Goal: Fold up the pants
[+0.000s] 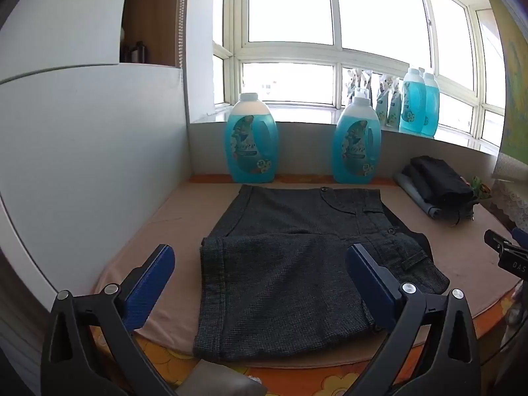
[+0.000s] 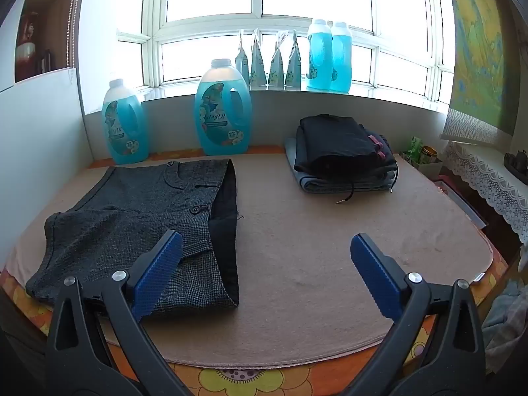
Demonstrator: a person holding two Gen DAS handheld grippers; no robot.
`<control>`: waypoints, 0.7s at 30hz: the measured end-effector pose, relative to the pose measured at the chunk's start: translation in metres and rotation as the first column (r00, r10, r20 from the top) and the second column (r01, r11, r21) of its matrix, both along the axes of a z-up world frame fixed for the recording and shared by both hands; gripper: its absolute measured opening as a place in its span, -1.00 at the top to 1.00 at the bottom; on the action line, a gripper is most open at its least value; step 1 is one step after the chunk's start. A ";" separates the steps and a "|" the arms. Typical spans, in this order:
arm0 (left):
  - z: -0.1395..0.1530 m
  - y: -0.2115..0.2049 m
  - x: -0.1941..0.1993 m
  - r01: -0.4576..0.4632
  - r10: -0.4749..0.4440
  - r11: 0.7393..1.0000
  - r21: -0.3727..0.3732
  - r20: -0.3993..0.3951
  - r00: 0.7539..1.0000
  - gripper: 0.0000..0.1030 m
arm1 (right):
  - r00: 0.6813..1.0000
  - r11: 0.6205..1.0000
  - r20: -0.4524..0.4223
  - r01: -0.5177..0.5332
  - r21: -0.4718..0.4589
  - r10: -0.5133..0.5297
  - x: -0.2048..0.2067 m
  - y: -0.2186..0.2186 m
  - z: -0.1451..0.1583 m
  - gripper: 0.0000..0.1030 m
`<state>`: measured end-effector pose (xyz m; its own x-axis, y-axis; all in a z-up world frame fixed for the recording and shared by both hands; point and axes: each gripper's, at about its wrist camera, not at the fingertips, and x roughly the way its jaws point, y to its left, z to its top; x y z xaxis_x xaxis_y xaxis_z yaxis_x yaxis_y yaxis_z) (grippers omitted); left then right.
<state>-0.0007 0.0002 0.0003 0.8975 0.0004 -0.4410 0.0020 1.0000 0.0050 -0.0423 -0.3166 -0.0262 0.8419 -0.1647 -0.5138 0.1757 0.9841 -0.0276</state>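
Dark grey checked pants [image 1: 290, 264] lie folded on the beige mat [image 1: 468, 247], leg part laid over the waist part, black lining showing at the right edge. They also show at the left of the right wrist view [image 2: 138, 227]. My left gripper [image 1: 260, 260] is open and empty, held above the folded pants near the front edge. My right gripper [image 2: 265, 247] is open and empty, held above the bare mat [image 2: 313, 247] just right of the pants; its left finger [image 2: 158, 274] overlaps the pants' right side. The right gripper's tip shows at the right edge of the left wrist view [image 1: 501, 247].
A stack of folded dark clothes [image 2: 343, 151] lies at the back right of the mat. Two blue detergent bottles [image 2: 222, 109] [image 2: 123, 125] stand at the back wall, more bottles and pouches on the windowsill [image 2: 325, 56]. A white panel [image 1: 82, 165] bounds the left side.
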 end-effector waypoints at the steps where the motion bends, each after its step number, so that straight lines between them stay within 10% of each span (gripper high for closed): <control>1: 0.000 0.000 0.000 0.001 -0.001 1.000 -0.007 -0.004 1.000 -0.99 | 1.000 1.000 0.002 0.001 0.002 -0.001 0.000 0.000 0.000 -1.00; 21: -0.001 0.006 0.003 0.000 0.000 1.000 -0.019 -0.019 1.000 -0.99 | 1.000 1.000 0.003 -0.002 0.012 0.002 -0.001 0.005 -0.002 -1.00</control>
<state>0.0021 0.0062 -0.0007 0.8888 -0.0081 -0.4582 0.0019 0.9999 -0.0139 -0.0430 -0.3120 -0.0278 0.8437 -0.1566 -0.5135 0.1734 0.9847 -0.0155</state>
